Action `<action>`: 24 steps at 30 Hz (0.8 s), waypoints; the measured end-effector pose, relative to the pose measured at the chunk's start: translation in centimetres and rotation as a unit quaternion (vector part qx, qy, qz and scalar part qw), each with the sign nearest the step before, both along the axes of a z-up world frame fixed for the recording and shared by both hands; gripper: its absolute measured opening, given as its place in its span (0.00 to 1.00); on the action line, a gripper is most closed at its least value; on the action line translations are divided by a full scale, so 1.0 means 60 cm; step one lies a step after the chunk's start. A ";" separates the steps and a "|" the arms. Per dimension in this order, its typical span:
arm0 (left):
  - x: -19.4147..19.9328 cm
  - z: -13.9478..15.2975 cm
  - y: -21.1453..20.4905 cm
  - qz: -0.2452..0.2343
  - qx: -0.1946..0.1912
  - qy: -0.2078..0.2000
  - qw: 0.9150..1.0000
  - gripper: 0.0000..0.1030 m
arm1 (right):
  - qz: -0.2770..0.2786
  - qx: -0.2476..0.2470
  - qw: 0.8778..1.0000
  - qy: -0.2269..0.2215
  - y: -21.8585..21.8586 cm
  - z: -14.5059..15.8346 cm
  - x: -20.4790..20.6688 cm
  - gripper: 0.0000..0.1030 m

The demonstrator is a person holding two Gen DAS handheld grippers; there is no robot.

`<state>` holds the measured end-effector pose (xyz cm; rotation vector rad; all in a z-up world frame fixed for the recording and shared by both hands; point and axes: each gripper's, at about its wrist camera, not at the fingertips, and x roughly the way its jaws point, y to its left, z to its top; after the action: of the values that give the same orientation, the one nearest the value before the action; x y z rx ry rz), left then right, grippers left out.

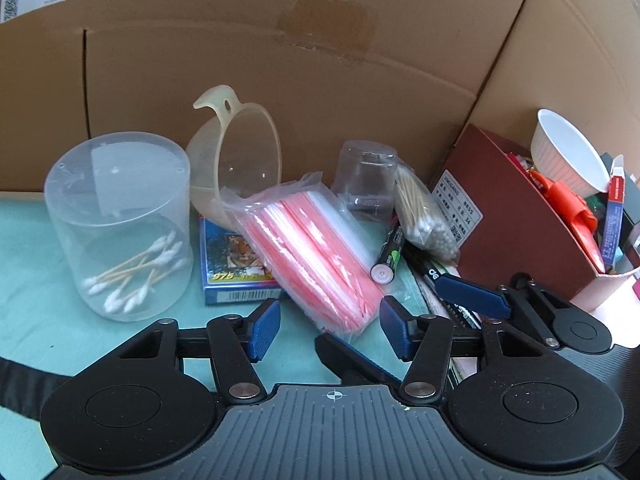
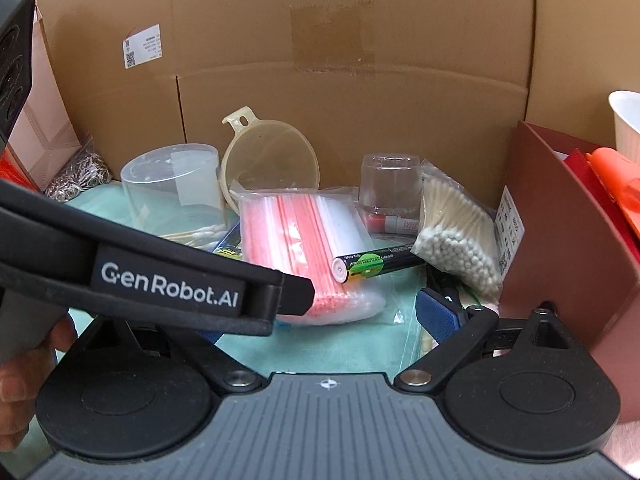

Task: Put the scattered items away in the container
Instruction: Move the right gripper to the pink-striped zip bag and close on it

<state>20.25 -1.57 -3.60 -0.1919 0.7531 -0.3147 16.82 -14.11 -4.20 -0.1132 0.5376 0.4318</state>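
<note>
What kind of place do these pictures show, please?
Probably a home table or desk corner used for storage: large cardboard boxes stand behind, and cotton swabs, zip bags and a battery lie scattered on a green cloth.

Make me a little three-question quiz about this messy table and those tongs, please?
1. True or false: the left tongs are squeezing the bag of red-striped zip bags.
2. What lies inside the clear round tub?
3. The black battery rests partly on: A) the zip bags, B) the funnel, C) the white cup.

Key: 1. False; the bag lies between the blue pads, untouched. 2. A few cotton swabs. 3. A.
</note>
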 end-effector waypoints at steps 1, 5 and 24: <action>0.003 -0.001 0.000 0.000 -0.002 0.000 1.000 0.67 | 0.001 0.000 1.000 0.001 0.001 -0.001 0.004 0.93; 0.014 -0.006 0.003 0.001 -0.012 0.005 1.000 0.66 | 0.004 0.001 1.000 0.007 0.004 -0.005 0.020 0.93; 0.026 -0.008 0.005 0.000 -0.024 0.012 1.000 0.37 | 0.024 -0.014 0.999 0.026 0.018 -0.012 0.035 0.66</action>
<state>21.82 -1.24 -4.09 -0.2416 0.7696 -0.3306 18.89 -13.04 -4.90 -0.1420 0.5932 0.4745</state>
